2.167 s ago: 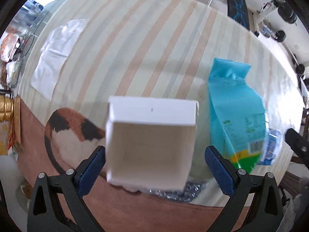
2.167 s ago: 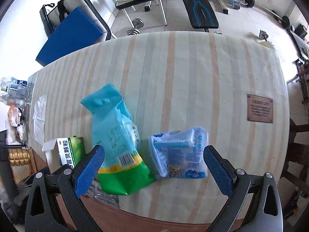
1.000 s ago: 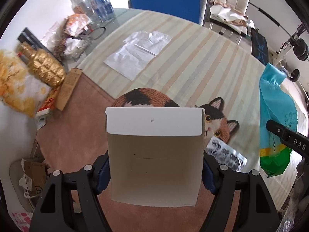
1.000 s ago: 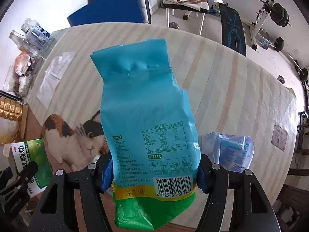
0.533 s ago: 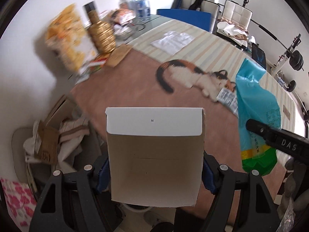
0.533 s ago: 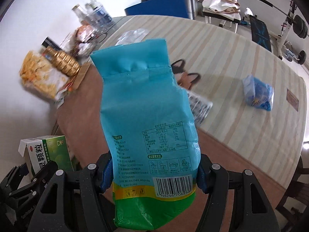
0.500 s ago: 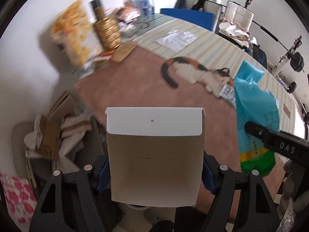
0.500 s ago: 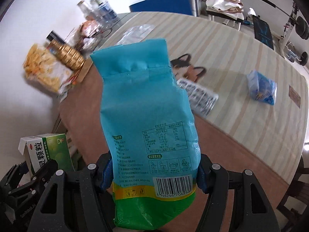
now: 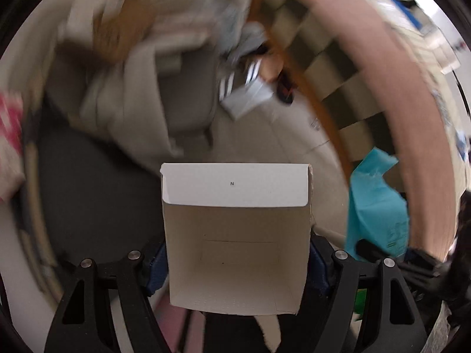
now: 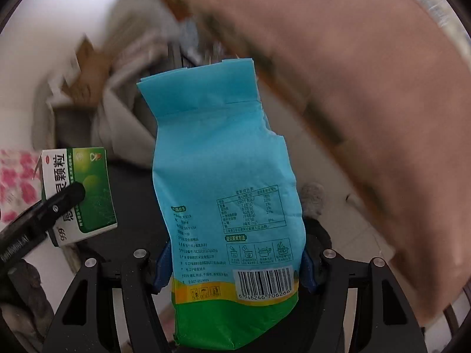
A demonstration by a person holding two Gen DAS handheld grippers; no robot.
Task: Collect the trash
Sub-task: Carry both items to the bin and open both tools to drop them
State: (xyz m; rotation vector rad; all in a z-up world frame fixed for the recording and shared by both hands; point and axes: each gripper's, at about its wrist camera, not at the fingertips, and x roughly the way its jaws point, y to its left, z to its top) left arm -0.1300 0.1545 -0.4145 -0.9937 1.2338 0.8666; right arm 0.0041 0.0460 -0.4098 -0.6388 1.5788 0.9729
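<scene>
Left tool (image 9: 235, 267): closed on open white carton (image 9: 235, 235), blue pads pressed against both side walls. Carton held mouth toward the camera, flap up, inside bare. Same carton seen from the right wrist view as a green-and-white box (image 10: 78, 194) with one black finger across its printed face.

Right tool (image 10: 235, 264): closed on blue-and-green pouch (image 10: 223, 191), pads pinching it at the barcode band, torn blue top pointing away from the tool, green bottom hanging past the pads toward the camera. Pouch also visible in the left wrist view (image 9: 376, 203), just right of the carton, with the right tool's black finger across its lower end.

Landmark: table (image 10: 368, 103), brown-pink top, curved edge. Both held items off the table, beyond its edge, over the floor side. Carton on the far side of the pouch from the table.

Beyond the carton, blurred: dark round shape (image 9: 97, 206) directly below and left of the carton; cardboard and pale cloth or paper (image 9: 132, 67) heaped past it. Cannot tell what the dark shape is. Pink-patterned item (image 10: 14, 182) beside the carton, away from the table.
</scene>
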